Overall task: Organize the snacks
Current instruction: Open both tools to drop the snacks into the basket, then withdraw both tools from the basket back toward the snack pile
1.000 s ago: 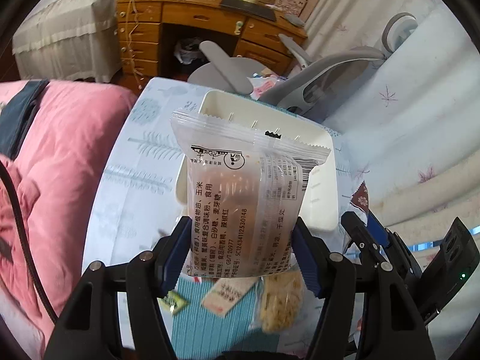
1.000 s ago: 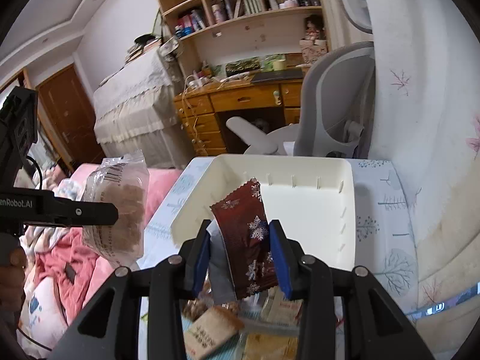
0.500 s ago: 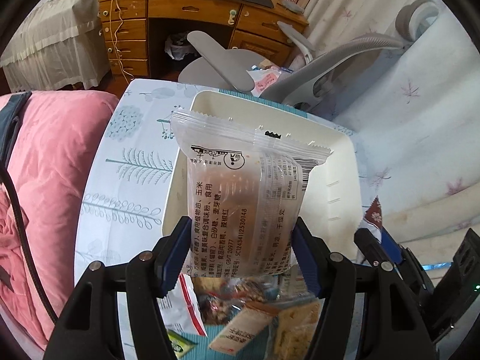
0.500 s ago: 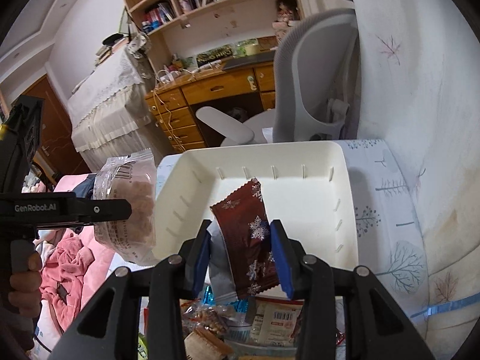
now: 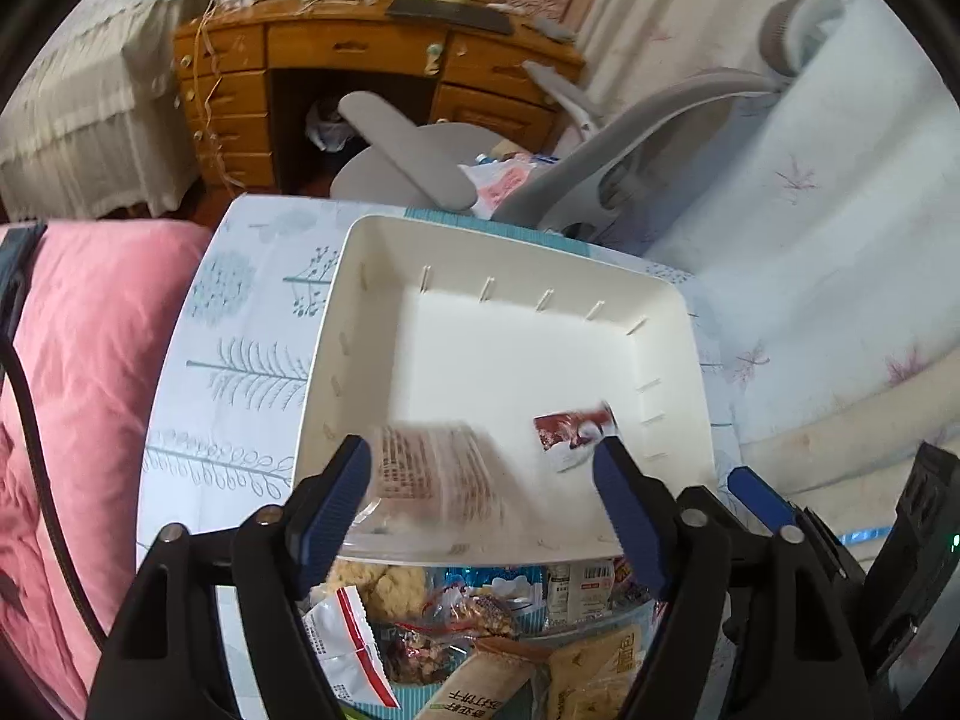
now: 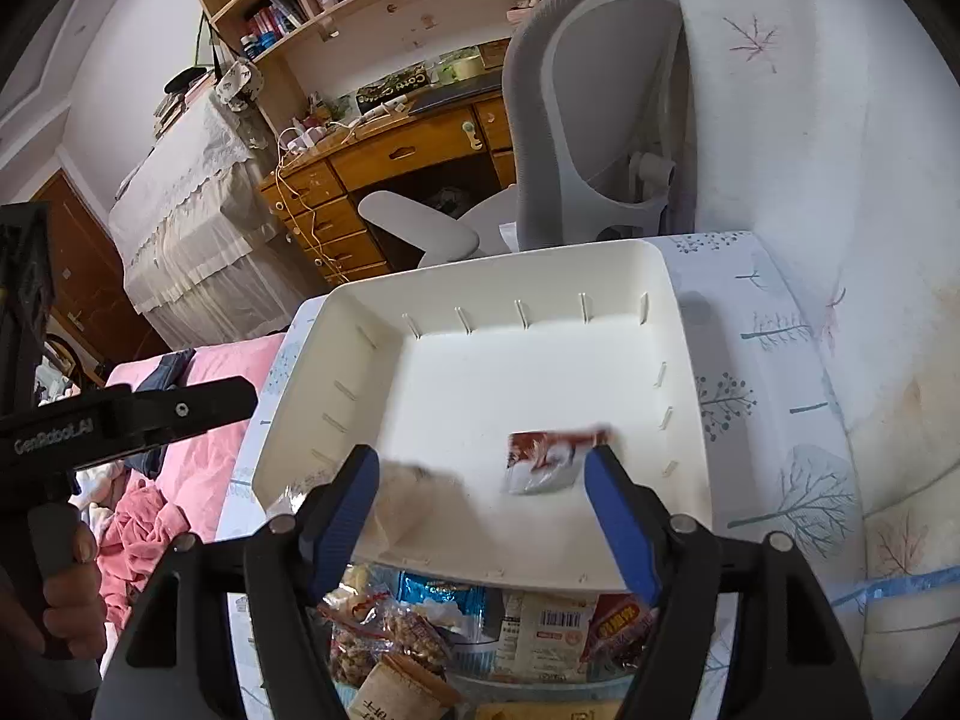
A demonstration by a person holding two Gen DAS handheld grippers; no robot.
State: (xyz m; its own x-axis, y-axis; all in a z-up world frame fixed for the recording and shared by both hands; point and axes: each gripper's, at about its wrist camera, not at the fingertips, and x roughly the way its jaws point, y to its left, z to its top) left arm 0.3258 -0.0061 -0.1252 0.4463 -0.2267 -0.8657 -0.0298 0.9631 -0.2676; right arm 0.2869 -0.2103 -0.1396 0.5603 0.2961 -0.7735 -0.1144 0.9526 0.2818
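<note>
Both packets are blurred, apparently dropping into the shallow white plastic tray (image 5: 504, 360), near its front wall. The clear plastic packet with red print and a brownish cake inside (image 5: 438, 474) lies between the parted pads of the left hand-held gripper (image 5: 480, 480), whose jaws have just been opening, so it is released. The dark red foil sachet with white snowflakes (image 6: 546, 459) sits inside the tray's front right part, just off one pad of the right hand-held gripper (image 6: 480, 483), also just opened and holding nothing.

I judge both packets light, soft and slick. The cake would crush under a hard pinch, so take it by the flat sides or a crimped end seam; the sachet can go by any edge.

The right view alone shows a person's hand (image 6: 57, 594) on the left tool's handle, left of the tray. The left view alone shows the red print on the cake packet.
</note>
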